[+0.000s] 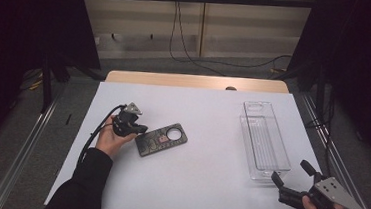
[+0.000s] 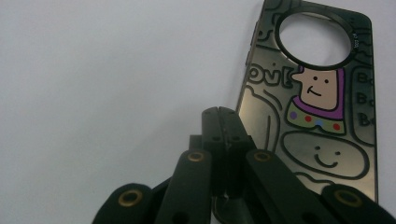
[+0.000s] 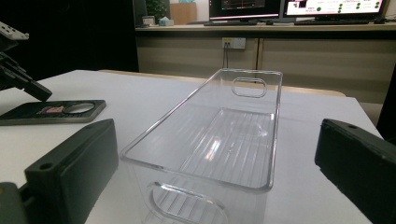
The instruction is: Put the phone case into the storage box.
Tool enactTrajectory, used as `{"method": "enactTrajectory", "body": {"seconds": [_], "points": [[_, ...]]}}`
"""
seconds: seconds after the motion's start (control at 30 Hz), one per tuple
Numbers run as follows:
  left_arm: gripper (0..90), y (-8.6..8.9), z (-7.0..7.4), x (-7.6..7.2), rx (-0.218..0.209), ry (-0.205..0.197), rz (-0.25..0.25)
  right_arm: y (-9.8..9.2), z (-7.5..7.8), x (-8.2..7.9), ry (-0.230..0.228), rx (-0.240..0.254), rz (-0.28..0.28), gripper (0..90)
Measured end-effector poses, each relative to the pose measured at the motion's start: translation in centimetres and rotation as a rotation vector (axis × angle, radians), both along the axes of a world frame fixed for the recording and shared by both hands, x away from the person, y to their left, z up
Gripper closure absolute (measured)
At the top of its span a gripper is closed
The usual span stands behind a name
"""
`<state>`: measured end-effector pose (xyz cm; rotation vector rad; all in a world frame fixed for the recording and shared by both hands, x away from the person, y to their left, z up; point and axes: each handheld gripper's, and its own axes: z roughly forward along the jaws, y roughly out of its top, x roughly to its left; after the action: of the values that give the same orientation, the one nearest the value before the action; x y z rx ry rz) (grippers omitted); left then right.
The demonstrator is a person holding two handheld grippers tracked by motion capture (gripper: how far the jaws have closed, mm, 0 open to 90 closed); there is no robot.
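High view: left gripper jaws pressed together, tips at phone case edge, likely to nudge it | right gripper spread wide, framing clear bin, likely to steady it.

- High view sat above the near edge of the counter, faced forward and down, far enough to take in the whole top plus the floor and wall behind.
- Left gripper view rode the left tool, looked steeply down at the counter, very close to the phone case.
- Right gripper view rode the right tool, sat low and near level, close behind the clear bin, faced across the counter toward the monitors.
- All three shared the phone case; high and right views shared the bin.
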<state>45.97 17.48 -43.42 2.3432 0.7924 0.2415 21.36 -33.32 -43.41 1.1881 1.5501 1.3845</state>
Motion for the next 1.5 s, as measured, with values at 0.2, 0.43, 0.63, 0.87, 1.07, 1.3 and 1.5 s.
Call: {"method": "enactTrajectory", "body": {"seconds": [0.2,0.43,0.63,0.87,1.07,1.3,1.5], "points": [[90.0,0.1,-0.1,0.1,-0.004,0.004,0.0,0.0,0.0,0.0,-0.001,0.0,-0.001,0.0],[90.0,0.1,0.0,0.1,-0.005,0.006,-0.005,0.0,0.0,0.0,0.001,-0.001,0.0,0.0],[90.0,0.3,0.1,-0.1,-0.024,-0.023,0.01,-0.1,0.0,-0.1,-0.003,0.003,-0.002,0.0],[88.9,1.0,0.6,-0.3,-0.112,-0.083,0.04,-0.1,0.0,-0.1,-0.005,0.001,-0.002,0.0],[82.7,1.3,1.3,-1.1,-0.175,-0.122,0.05,0.0,0.0,0.0,-0.001,0.0,-0.003,0.0],[71.4,1.5,1.9,-2.2,-0.171,-0.169,0.048,0.0,0.0,0.0,-0.002,0.0,-0.004,0.0],[55.2,2.1,2.5,-3.2,-0.215,-0.191,0.045,0.0,0.0,0.0,-0.002,0.001,-0.004,0.0]]}}
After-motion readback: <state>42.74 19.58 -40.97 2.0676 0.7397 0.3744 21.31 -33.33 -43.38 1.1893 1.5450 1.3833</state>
